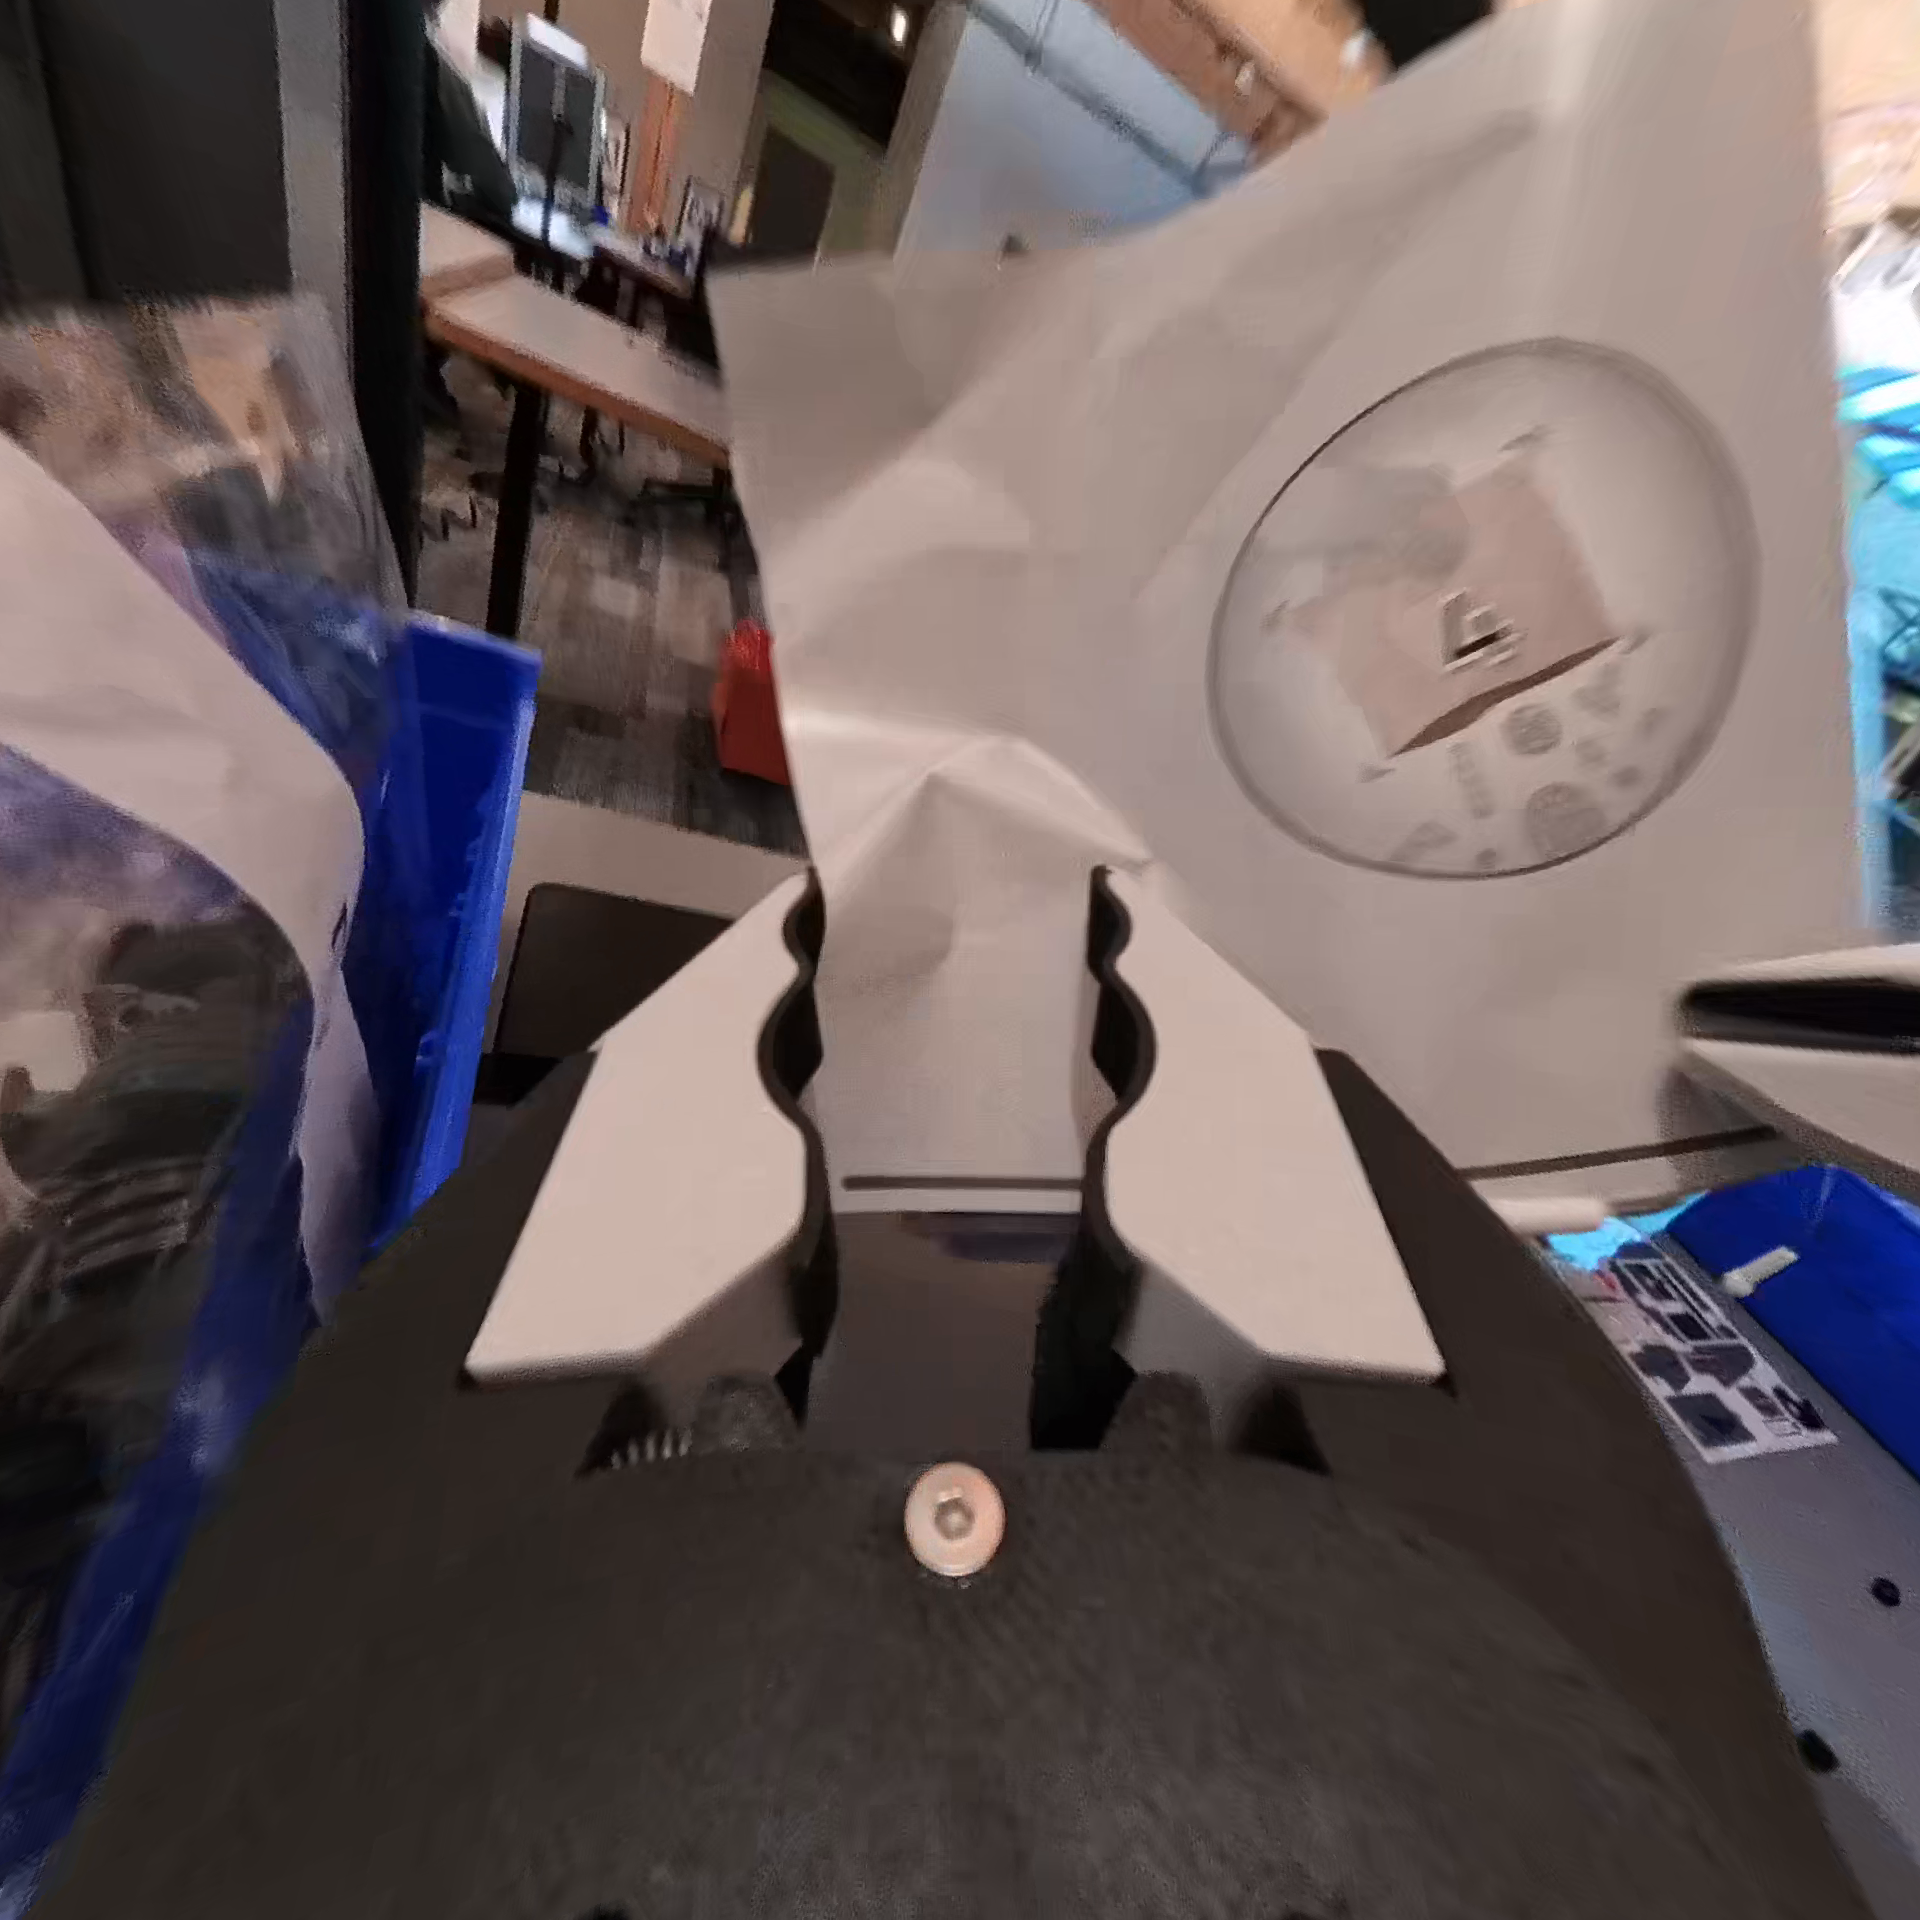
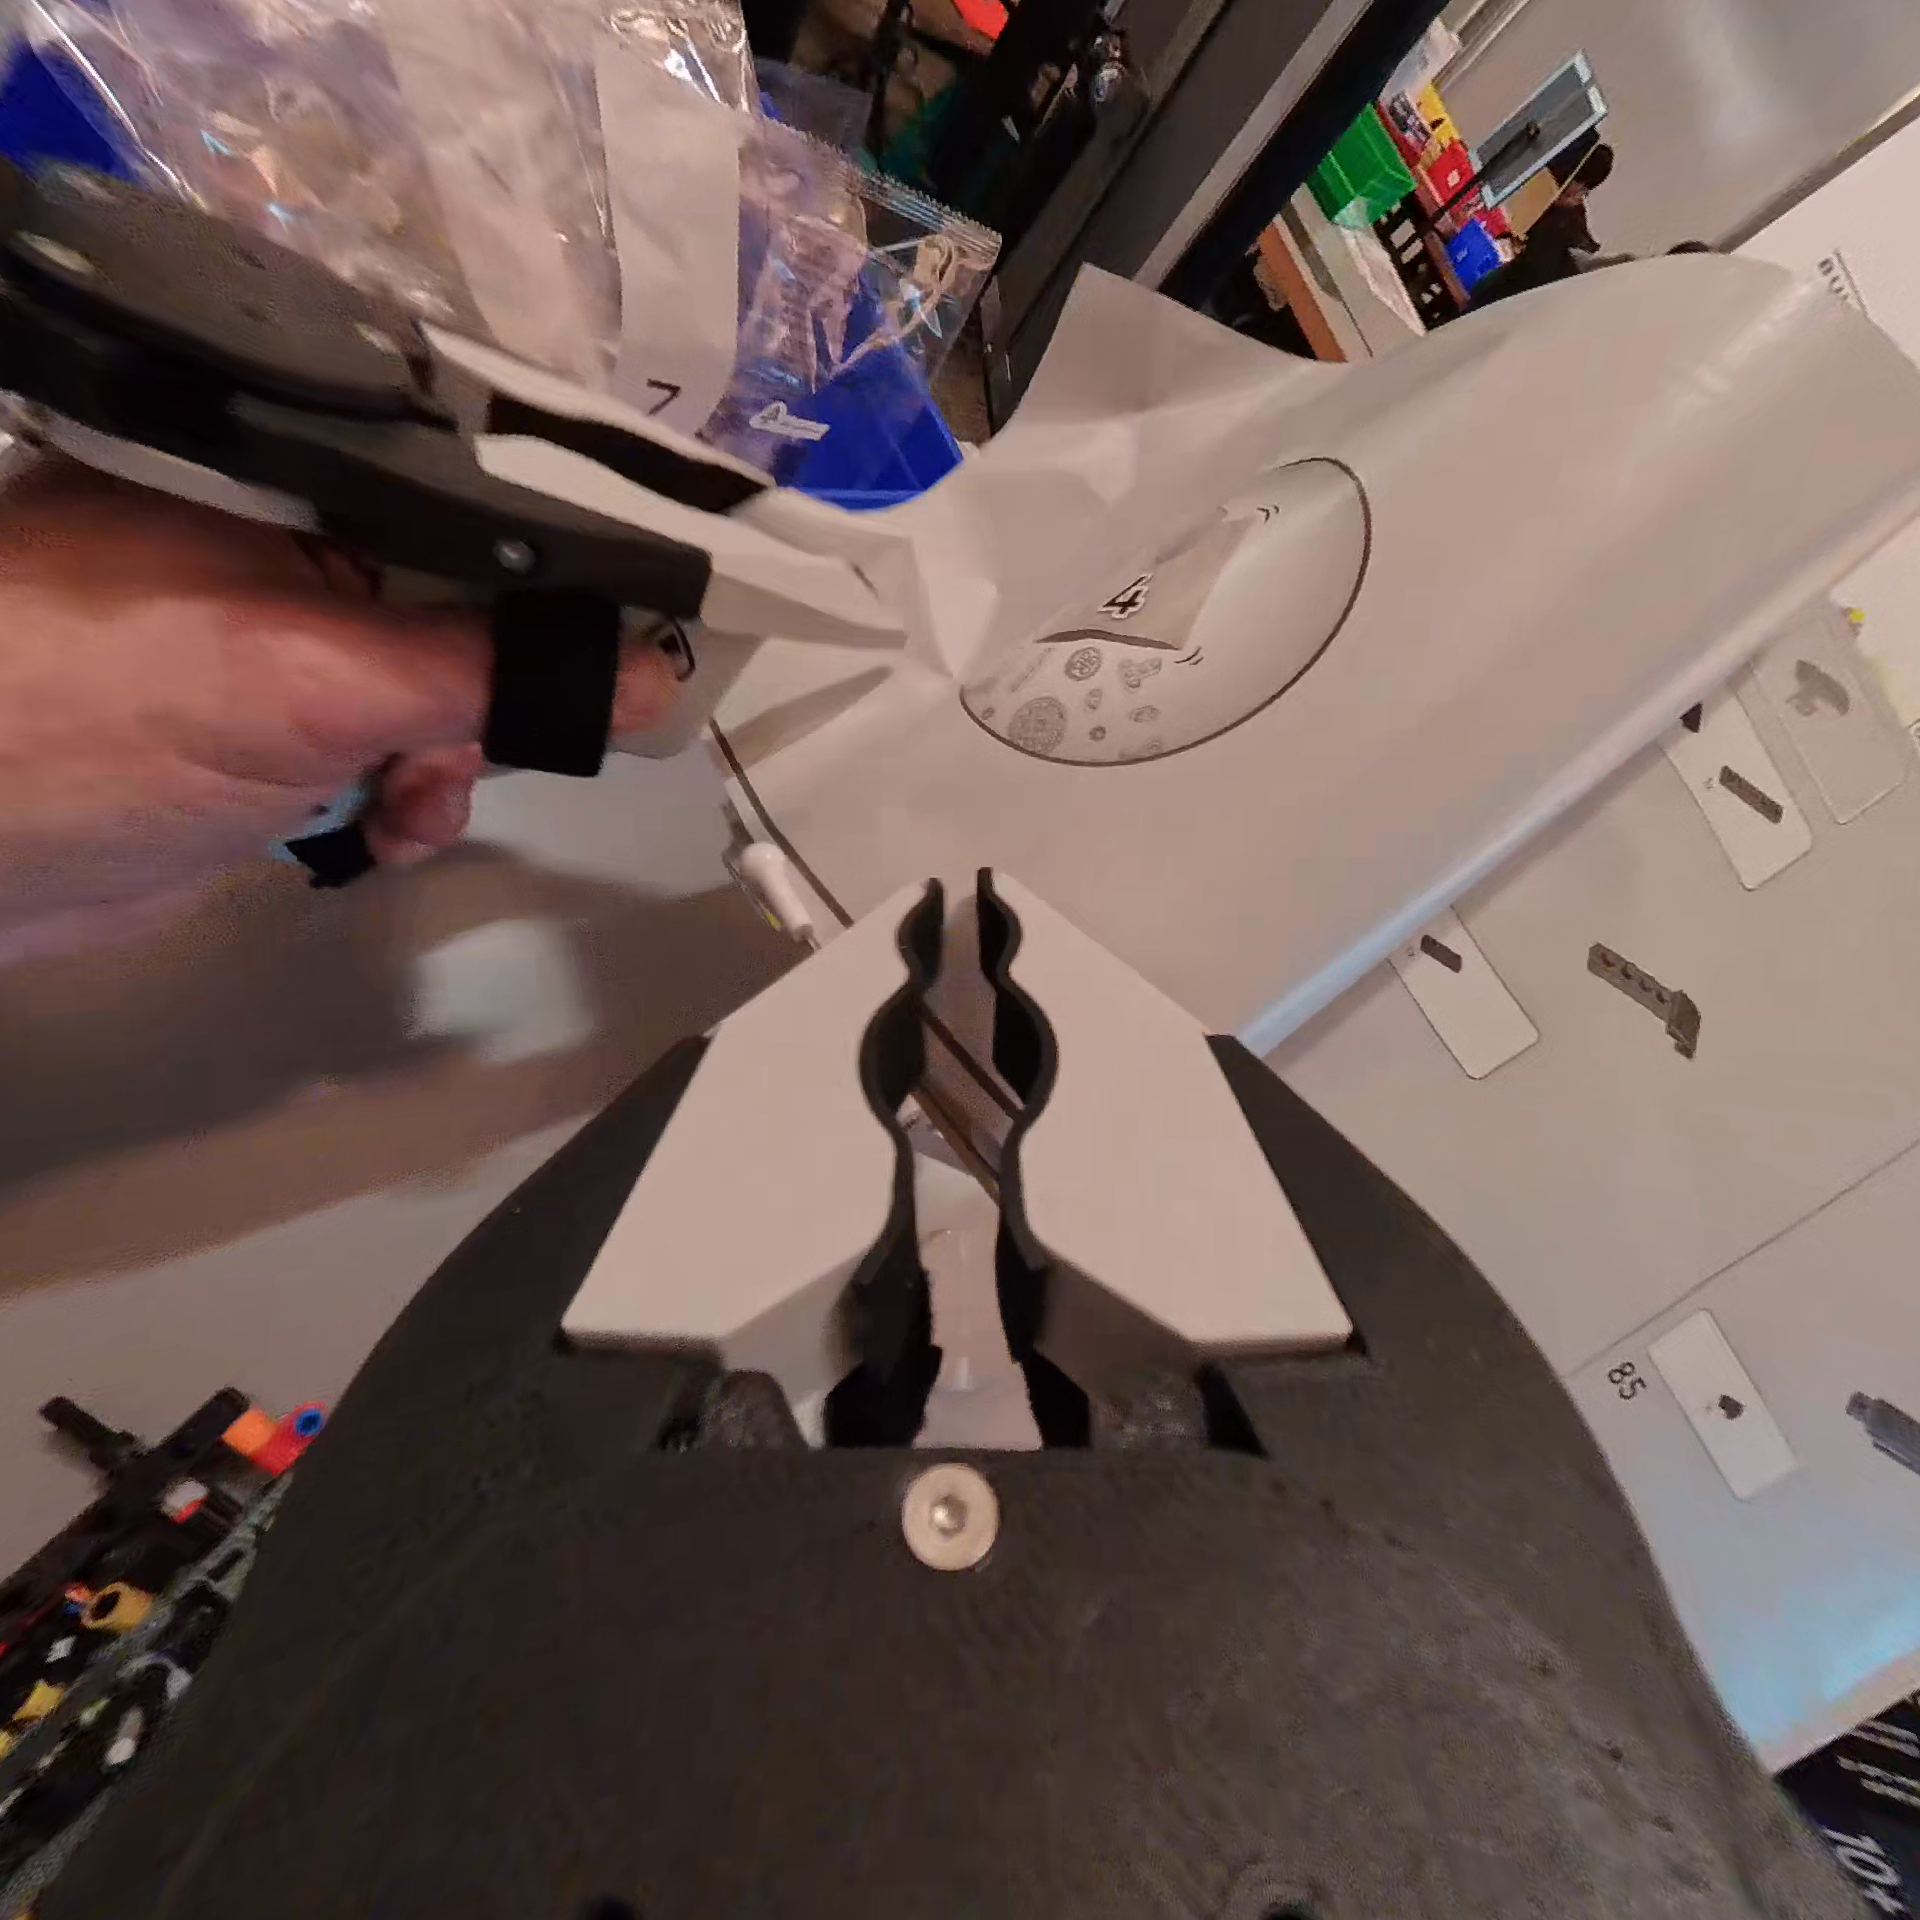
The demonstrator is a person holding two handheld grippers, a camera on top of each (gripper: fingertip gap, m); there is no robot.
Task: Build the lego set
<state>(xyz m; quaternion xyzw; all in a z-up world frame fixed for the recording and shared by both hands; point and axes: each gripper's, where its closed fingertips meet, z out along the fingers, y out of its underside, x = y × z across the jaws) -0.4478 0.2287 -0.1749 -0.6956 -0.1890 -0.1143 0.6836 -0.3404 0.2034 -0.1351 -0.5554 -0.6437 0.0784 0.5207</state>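
Note:
The open instruction booklet (image 2: pixel 1558 1091) lies on the table. One of its white pages (image 1: pixel 1195 520), printed with a round diagram, is lifted and crumpled. My left gripper (image 1: pixel 956 883) is shut on the bunched lower part of that page; it also shows in the right wrist view (image 2: pixel 883 608), pinching the page (image 2: pixel 1455 436) from the left. My right gripper (image 2: pixel 958 894) hovers low over the booklet with its jaws almost together and nothing clearly between them. Its finger shows blurred in the left wrist view (image 1: pixel 1808 1023).
A clear plastic bag of parts (image 2: pixel 468 156) lies over a blue bin (image 2: pixel 873 447) behind the left gripper. Loose Lego parts (image 2: pixel 104 1558) are piled at the near left. A person's hand (image 2: pixel 208 675) holds the left gripper. Another blue bin (image 1: pixel 1818 1278) sits at the right.

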